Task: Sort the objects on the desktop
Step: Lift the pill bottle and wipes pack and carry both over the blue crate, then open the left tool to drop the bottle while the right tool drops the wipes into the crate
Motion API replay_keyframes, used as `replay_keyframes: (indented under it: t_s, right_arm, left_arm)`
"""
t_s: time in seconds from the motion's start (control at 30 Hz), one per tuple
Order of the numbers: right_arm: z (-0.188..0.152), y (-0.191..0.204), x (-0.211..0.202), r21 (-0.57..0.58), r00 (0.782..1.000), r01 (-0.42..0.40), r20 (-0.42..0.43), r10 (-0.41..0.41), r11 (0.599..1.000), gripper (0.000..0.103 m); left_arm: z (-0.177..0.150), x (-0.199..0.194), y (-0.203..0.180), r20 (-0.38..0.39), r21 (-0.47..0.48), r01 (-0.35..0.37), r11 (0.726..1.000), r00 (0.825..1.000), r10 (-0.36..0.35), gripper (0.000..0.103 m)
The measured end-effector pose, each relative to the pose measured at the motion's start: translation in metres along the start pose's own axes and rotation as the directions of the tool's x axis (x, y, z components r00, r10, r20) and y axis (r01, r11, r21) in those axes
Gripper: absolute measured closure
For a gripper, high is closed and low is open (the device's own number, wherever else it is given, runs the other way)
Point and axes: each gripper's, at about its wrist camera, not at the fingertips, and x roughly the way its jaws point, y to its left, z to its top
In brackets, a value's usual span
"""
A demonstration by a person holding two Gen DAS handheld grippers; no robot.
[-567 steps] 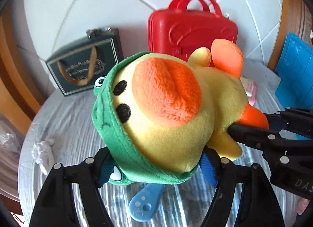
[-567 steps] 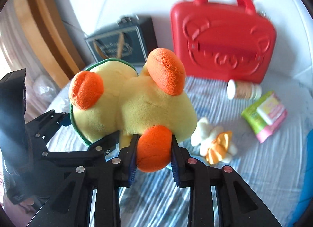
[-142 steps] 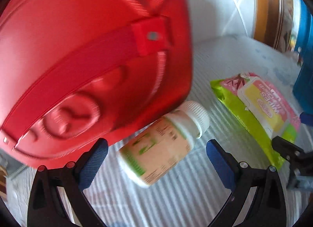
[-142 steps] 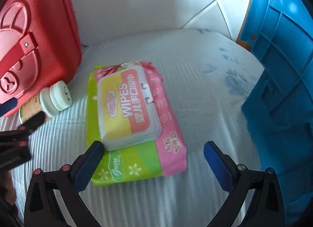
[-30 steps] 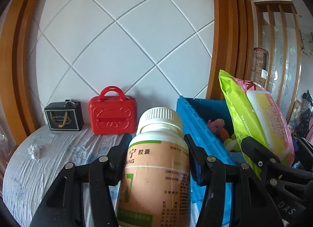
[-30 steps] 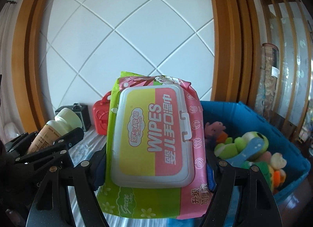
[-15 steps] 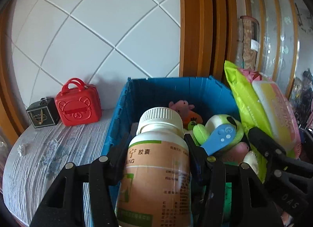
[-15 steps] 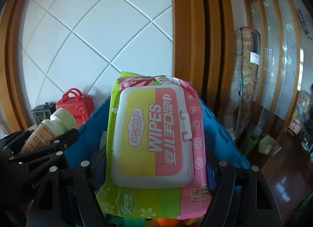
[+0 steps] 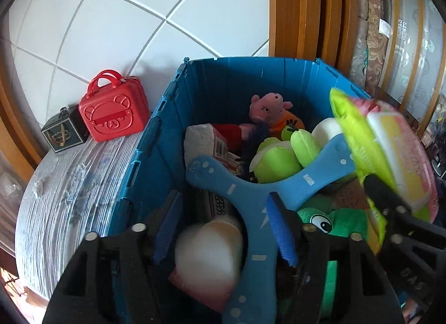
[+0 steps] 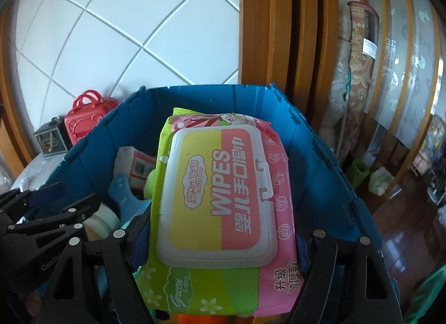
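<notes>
A white-capped pill bottle [image 9: 209, 248], blurred, drops cap-up between the fingers of my left gripper [image 9: 223, 212]. Its jaws are opening and its blue pads stand clear of the bottle. It hangs over the near left part of the blue bin [image 9: 167, 95]. My right gripper [image 10: 220, 234] is still shut on a green, yellow and pink wipes pack [image 10: 217, 198], above the blue bin [image 10: 209, 92]. Its jaws are starting to open, with both pads still against the pack's sides. In the left wrist view the wipes pack [image 9: 390, 151] shows at the right, blurred.
The bin holds a blue three-armed toy [image 9: 264, 184], a green frog plush [image 9: 334, 220], a pink pig plush [image 9: 267, 103] and a white packet [image 9: 200, 140]. A red case [image 9: 113, 110] and a dark box [image 9: 60, 134] stand on the striped table [image 9: 69, 184]. Wooden floor [image 10: 404, 226] lies right of the bin.
Both grippers have moved further over the bin and tipped down. The left jaws have spread and the bottle has slid down out of their grip. The wipes pack stays in the right gripper.
</notes>
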Motion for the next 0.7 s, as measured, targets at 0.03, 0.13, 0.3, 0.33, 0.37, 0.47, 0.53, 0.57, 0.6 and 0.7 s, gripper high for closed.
replay_keyframes:
  t_s: [0.03,0.13,0.3,0.33,0.37,0.47,0.53,0.57,0.6,0.7]
  right_arm:
    - [-0.001,0.000,0.002,-0.005,1.000,0.005,-0.010,-0.005,1.000,0.023]
    - [0.000,-0.001,0.001,-0.013,1.000,-0.002,-0.014,0.001,1.000,0.021]
    - [-0.003,-0.001,-0.009,-0.019,1.000,-0.009,0.007,0.010,1.000,0.009]
    - [-0.004,0.000,-0.012,-0.022,1.000,-0.010,0.014,0.010,1.000,0.007]
    - [-0.005,0.000,-0.017,-0.020,1.000,-0.010,0.023,0.010,1.000,0.000]
    - [-0.007,0.001,-0.031,-0.020,0.999,0.002,0.046,-0.001,1.000,0.000]
    - [-0.010,-0.001,-0.041,-0.012,0.998,0.018,0.059,-0.017,1.000,0.000]
    - [-0.011,-0.001,-0.045,-0.004,0.998,0.022,0.061,-0.022,1.000,0.000]
    - [-0.014,-0.002,-0.052,0.008,0.997,0.028,0.068,-0.029,1.000,0.000]
    - [-0.022,-0.003,-0.071,0.030,0.995,0.055,0.086,-0.058,0.998,0.000]
  left_arm:
    - [-0.001,-0.002,0.001,0.010,0.000,-0.001,1.000,1.000,0.001,0.025]
    - [-0.005,-0.010,0.002,0.040,0.001,-0.021,1.000,0.999,0.021,0.024]
    - [-0.007,-0.029,0.010,0.070,-0.014,-0.023,1.000,0.997,0.024,0.023]
    - [-0.008,-0.033,0.012,0.079,-0.015,-0.021,1.000,0.997,0.022,0.023]
    - [-0.009,-0.038,0.012,0.089,-0.015,-0.021,1.000,0.996,0.023,0.022]
    - [-0.013,-0.052,0.016,0.122,-0.009,-0.021,1.000,0.992,0.022,0.016]
    - [-0.016,-0.061,0.016,0.145,0.002,-0.018,1.000,0.989,0.017,0.005]
    - [-0.018,-0.067,0.017,0.159,0.004,-0.016,1.000,0.987,0.015,0.002]
    - [-0.020,-0.072,0.018,0.173,0.007,-0.013,1.000,0.985,0.011,0.002]
    - [-0.029,-0.087,0.020,0.199,0.028,0.013,1.000,0.980,-0.019,0.001]
